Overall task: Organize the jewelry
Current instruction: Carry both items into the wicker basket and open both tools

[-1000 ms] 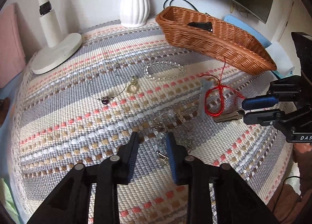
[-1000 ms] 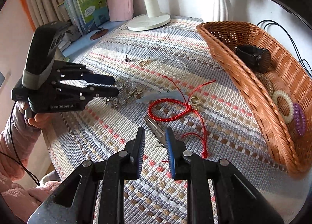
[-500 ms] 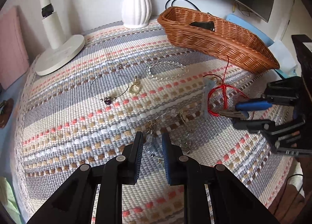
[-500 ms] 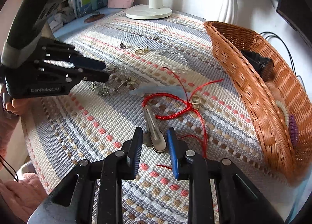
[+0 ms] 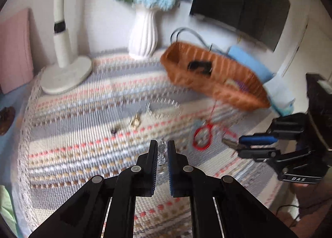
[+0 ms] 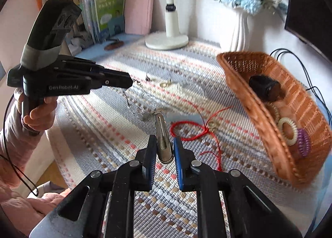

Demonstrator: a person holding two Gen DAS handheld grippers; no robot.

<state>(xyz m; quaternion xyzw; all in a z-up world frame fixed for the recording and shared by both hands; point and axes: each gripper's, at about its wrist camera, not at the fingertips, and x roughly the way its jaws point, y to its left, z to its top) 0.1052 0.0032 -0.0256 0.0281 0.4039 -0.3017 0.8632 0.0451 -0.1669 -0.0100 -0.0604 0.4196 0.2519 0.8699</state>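
Note:
My left gripper [image 5: 161,151] is shut on a clear crystal chain [image 5: 161,152] and holds it above the woven cloth; the chain dangles below it in the right wrist view [image 6: 143,103]. My right gripper [image 6: 162,148] is shut on a metal hair clip [image 6: 162,138], lifted off the cloth; it also shows in the left wrist view [image 5: 230,142]. A red cord bracelet [image 6: 186,130] lies on the cloth. A clear bead bracelet [image 5: 164,107] and a thin necklace with a gold pendant [image 5: 136,122] lie further back. The wicker basket [image 6: 294,155] holds a black watch, hair ties and a purple coil.
A white lamp base [image 5: 66,76] and a white vase [image 5: 144,34] with blue flowers stand at the back. Books and a pink folder [image 6: 139,12] stand at the far left. A dark monitor [image 5: 240,3] hangs behind the basket. Cables run behind the basket.
Both grippers closed and rose: the left lifted the crystal chain off the cloth, the right picked up the hair clip. Both views are blurred by motion.

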